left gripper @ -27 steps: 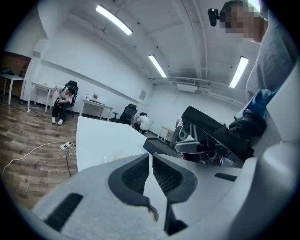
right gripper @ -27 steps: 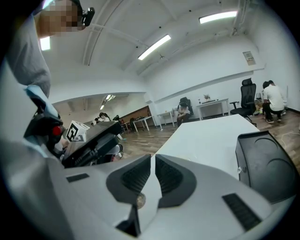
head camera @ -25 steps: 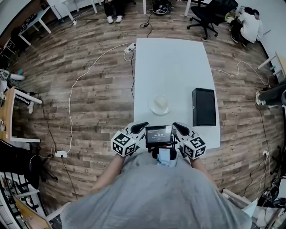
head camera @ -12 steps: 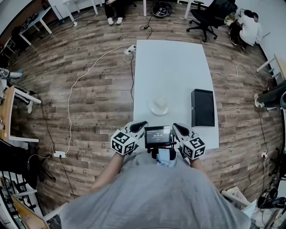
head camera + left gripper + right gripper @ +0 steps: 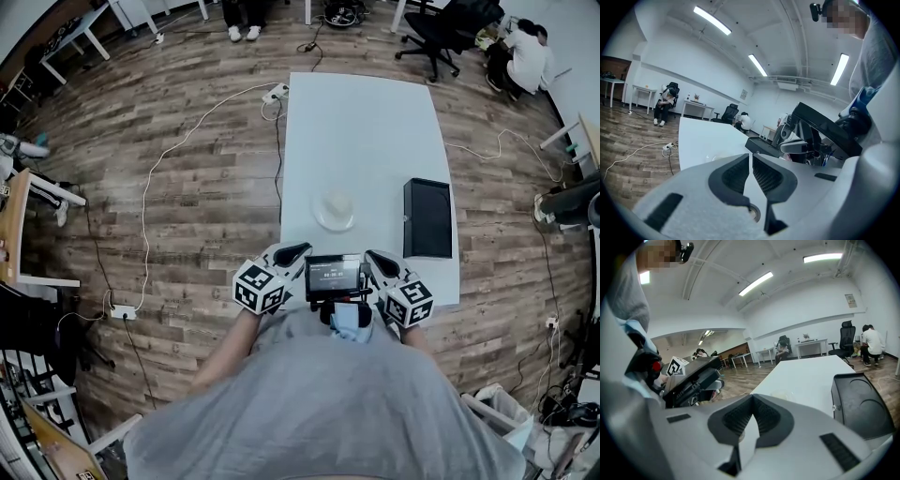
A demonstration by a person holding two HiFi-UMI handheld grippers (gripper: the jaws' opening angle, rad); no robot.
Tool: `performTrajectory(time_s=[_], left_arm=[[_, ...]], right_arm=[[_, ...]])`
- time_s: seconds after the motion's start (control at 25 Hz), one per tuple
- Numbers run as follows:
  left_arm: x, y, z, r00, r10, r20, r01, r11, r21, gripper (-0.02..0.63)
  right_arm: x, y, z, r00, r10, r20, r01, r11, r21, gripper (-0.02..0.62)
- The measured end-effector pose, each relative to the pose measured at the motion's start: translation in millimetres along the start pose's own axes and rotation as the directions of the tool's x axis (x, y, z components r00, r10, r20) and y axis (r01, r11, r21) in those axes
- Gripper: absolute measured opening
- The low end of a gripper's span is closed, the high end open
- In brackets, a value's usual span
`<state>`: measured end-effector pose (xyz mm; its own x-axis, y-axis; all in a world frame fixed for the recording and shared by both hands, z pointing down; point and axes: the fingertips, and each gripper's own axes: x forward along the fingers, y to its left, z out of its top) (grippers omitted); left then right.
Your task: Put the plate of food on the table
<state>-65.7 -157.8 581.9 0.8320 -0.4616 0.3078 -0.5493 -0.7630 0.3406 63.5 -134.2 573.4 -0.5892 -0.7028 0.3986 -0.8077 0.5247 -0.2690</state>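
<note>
Plate on table, left of box

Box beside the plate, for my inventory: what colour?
Black box; the head view shows it best.

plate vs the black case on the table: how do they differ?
Shape: the plate is round, the black case is rectangular. Colour: the plate is pale, close to the tabletop's white; the black case stands out dark. Footprint: the black case covers more surface than the plate. Position: the plate sits near mid-width, the black case by the right edge. Both rest on the white table, toward its near end.
</note>
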Motion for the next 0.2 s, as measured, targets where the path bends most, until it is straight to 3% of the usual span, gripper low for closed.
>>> performTrajectory(time_s=[0.2], left_arm=[[1.6, 0.3, 0.2, 1.000, -0.002, -0.005, 0.002, 1.000, 0.008, 0.032]], right_arm=[[0.4, -2.3, 0.7, 1.000, -0.003, 0.004, 0.003, 1.000, 0.006, 0.031]])
